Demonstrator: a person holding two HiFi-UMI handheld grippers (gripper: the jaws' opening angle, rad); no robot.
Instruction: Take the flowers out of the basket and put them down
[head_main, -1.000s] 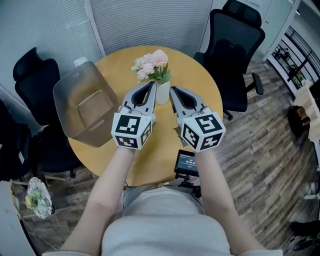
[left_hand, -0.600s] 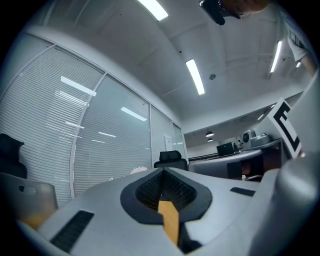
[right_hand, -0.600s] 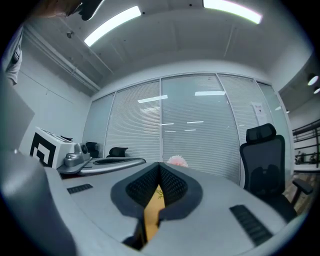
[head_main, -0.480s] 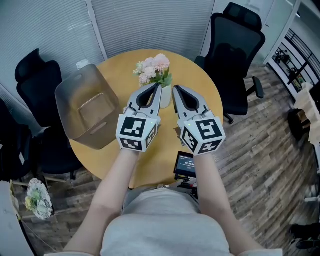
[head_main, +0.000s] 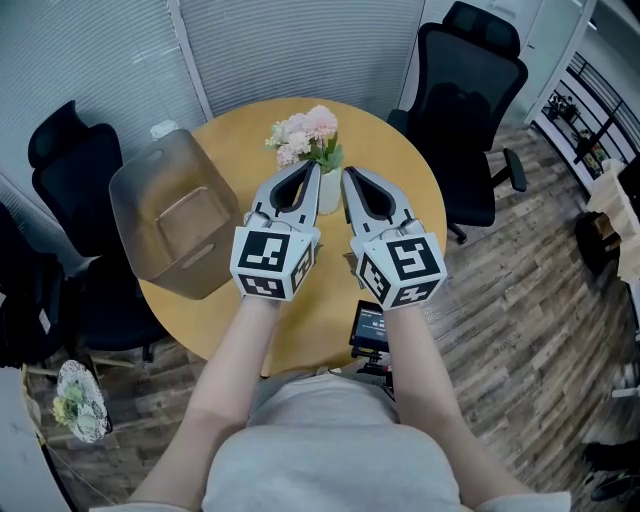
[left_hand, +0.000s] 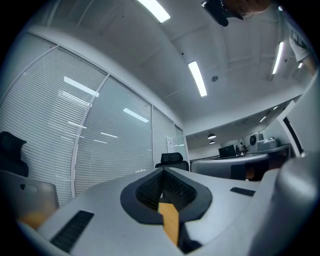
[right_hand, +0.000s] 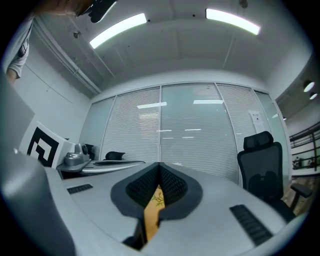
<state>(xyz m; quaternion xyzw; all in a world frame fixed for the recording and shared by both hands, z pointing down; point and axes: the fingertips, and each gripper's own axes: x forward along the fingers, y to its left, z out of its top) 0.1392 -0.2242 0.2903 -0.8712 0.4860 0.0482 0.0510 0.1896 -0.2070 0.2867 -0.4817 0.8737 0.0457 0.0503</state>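
Evidently out of the basket (head_main: 135, 205), the flowers (head_main: 308, 135) stand on the tabletop (head_main: 395, 160).
They rise upright from a white vase (head_main: 329, 196) just beyond the left hand-held gripper (head_main: 313, 175) and right hand-held gripper (head_main: 347, 175), between their tips. Both are closed on nothing, about equally near. The vase's base is hidden; neither gripper view shows the blooms clearly.

Head camera overhead, tool cameras level (facing blinds (right_hand: 185, 130))
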